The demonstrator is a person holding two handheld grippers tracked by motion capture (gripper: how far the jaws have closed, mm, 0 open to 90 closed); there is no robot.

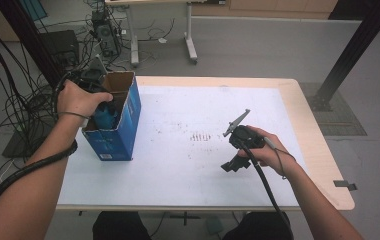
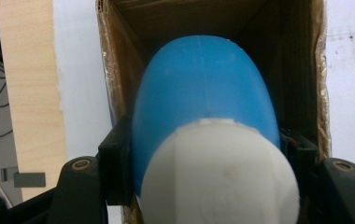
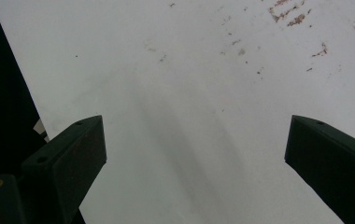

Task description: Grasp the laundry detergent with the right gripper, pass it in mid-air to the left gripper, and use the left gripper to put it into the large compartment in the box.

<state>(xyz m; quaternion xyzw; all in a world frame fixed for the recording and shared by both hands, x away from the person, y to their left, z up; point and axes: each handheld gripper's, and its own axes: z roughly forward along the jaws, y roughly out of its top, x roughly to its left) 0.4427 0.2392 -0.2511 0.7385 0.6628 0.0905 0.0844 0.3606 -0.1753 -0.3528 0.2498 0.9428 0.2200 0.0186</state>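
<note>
One bottle (image 2: 203, 107) tight between box walls (image 2: 301, 70)

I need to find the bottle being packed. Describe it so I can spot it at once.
Start at the white table and go to the open blue carton standing near its left edge. The bottle sits in the carton's mouth, clamped by the left gripper. It is the one smooth blue plastic body with a white cap against brown cardboard walls.

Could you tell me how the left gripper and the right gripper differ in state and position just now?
The left gripper is shut on the blue bottle; the right gripper is open and holds nothing. The left gripper reaches into the blue box; the right gripper hangs over the white table. Both have black jaws.
</note>
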